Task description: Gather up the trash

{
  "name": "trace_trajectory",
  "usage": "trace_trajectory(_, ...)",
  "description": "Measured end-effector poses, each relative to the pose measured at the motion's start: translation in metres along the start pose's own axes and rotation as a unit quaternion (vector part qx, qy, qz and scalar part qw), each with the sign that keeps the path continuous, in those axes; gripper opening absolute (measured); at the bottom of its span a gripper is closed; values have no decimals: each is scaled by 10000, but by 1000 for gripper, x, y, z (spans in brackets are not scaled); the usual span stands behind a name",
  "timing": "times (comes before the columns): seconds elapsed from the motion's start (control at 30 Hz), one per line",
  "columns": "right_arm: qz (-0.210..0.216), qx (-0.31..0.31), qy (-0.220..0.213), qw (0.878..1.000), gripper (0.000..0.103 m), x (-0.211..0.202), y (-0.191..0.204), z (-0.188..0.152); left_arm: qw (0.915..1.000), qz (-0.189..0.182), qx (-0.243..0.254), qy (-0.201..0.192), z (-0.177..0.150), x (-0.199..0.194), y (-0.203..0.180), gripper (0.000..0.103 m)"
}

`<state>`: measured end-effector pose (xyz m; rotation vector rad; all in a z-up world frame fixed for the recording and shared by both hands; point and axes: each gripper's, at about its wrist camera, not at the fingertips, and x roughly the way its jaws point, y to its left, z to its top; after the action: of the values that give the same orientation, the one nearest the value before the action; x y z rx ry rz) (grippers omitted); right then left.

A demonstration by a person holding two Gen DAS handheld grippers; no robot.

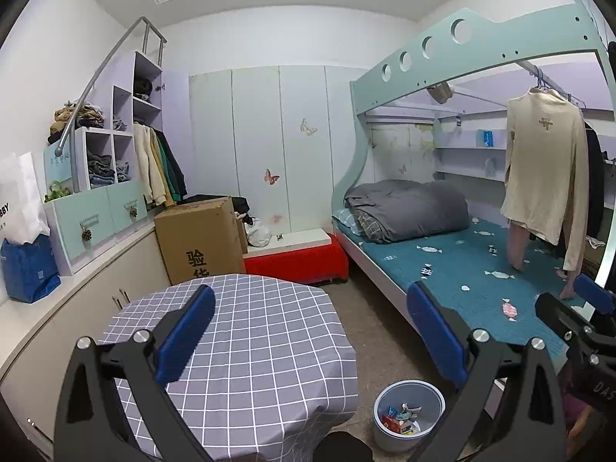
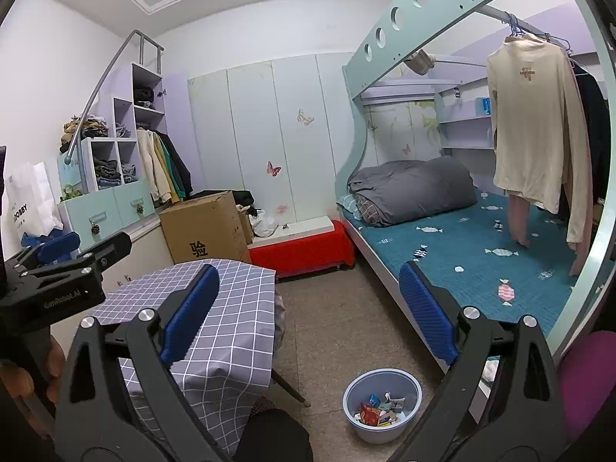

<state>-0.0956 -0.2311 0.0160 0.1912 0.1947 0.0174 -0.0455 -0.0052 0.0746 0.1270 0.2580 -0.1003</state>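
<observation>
Both tongs hang wide open and empty, left tongs (image 1: 312, 331) over the checked worktop (image 1: 250, 346), right tongs (image 2: 310, 308) between the worktop and the bed (image 2: 481, 238). Wrappers (image 2: 379, 412) already lie in the blue bin (image 2: 381, 435) on the floor beside the bed frame. No loose trash shows on the worktop, so collecting looks finished or nearly so; any next move calls for spotting a remaining piece first.

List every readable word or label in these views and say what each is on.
"验": brown cardboard box; a cut-off character sits below it.
"DOBBY", partly hidden: white paper bag.
"GovRobot.AI", blurred and unsure: black left gripper.
"DAS", cut off: black right gripper.
Cream shirt print: too small.
</observation>
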Motion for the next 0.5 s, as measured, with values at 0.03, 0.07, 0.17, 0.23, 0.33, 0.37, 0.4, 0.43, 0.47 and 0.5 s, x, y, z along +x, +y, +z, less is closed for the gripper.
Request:
trace_trajectory(0.03,-3,-2,12,10000,93,0,0,-1,10000,8,14,3,-1,0,-1,98)
trace_trajectory(0.07,5,5,25,10000,93,0,0,-1,10000,-3,21,14,-1,0,-2,98)
trace_trajectory(0.17,24,37,80,10000,93,0,-1,-4,10000,-41,8,36,-3,0,-3,98)
trace_trajectory(0.23,15,31,91,10000,93,0,-3,-5,10000,-64,9,55,-4,0,-4,98)
trace_trajectory(0.33,34,60,118,9999,93,0,-4,-7,9999,-127,9,96,-5,0,-6,98)
trace_trajectory(0.37,41,73,125,9999,93,0,-5,-7,9998,-157,12,116,-6,0,-7,98)
trace_trajectory(0.4,50,81,133,9999,93,1,-7,-7,9998,-165,13,125,-6,0,-7,98)
trace_trajectory(0.43,54,89,142,9998,93,1,-7,-7,9998,-164,24,132,-7,1,-8,98)
trace_trajectory(0.47,57,99,145,9998,93,1,-7,-7,9998,-165,31,135,-7,1,-8,98)
trace_trajectory(0.5,54,99,141,9998,93,2,-8,-7,9997,-174,36,136,-7,1,-8,98)
